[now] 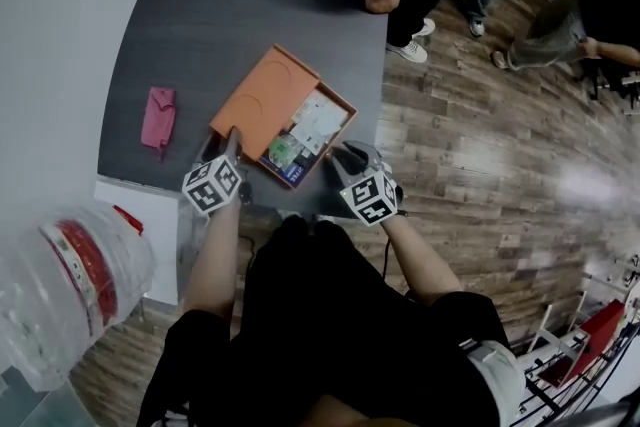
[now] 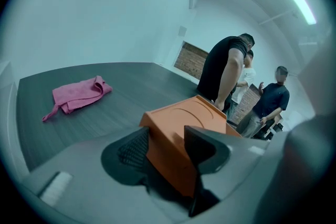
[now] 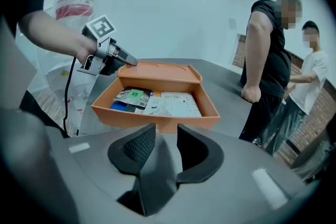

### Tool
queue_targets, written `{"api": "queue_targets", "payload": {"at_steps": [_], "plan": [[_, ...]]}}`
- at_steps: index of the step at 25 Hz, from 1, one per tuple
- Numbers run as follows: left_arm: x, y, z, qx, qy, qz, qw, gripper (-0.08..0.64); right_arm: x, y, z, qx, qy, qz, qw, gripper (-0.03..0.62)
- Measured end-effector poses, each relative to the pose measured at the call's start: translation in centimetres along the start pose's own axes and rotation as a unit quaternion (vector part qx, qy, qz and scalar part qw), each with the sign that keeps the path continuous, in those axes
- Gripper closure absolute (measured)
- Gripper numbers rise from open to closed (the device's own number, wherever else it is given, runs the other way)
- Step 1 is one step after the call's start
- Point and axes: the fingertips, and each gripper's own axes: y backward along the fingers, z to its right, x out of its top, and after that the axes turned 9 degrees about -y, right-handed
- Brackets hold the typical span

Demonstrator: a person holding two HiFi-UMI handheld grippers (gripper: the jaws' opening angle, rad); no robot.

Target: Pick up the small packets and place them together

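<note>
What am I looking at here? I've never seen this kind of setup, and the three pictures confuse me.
There is no robot: a person holds a two-jaw gripper in each hand. The head view looks down from a camera on their head, and the other two views ride on the grippers. On the dark table stands an open orange box with small packets and papers inside. A pink cloth lies apart from it. The left gripper is clamped on the box's lid. The right gripper is open and empty, just short of the box. Other people stand beyond the table.
</note>
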Motion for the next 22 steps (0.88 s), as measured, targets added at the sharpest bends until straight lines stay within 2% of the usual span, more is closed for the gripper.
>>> {"api": "queue_targets", "payload": {"at_steps": [8, 12, 15, 17, 22], "plan": [[-0.2, -0.5, 0.3, -0.006, -0.001, -0.011, 0.9999, 0.351, 5.2, 1.3, 2.7, -0.023, 0.011, 0.046, 0.999, 0.462], [-0.2, -0.6, 0.6, -0.013, 0.001, -0.009, 0.9999, 0.350, 7.0, 0.0, 3.1, -0.014, 0.018, 0.044, 0.999, 0.448], [-0.2, -0.4, 0.4, -0.013, 0.002, -0.008, 0.9999, 0.347, 7.2, -2.0, 2.6, 0.014, 0.003, 0.010, 1.000, 0.397], [-0.1, -0.3, 0.5, -0.012, 0.005, -0.005, 0.9999, 0.347, 7.1, -3.2, 2.5, 0.032, -0.007, -0.030, 0.999, 0.351], [-0.5, -0.5, 1.3, -0.025, 0.011, -0.005, 0.9996, 0.345, 4.8, -5.4, 2.6, 0.049, -0.017, -0.141, 0.989, 0.295]]}}
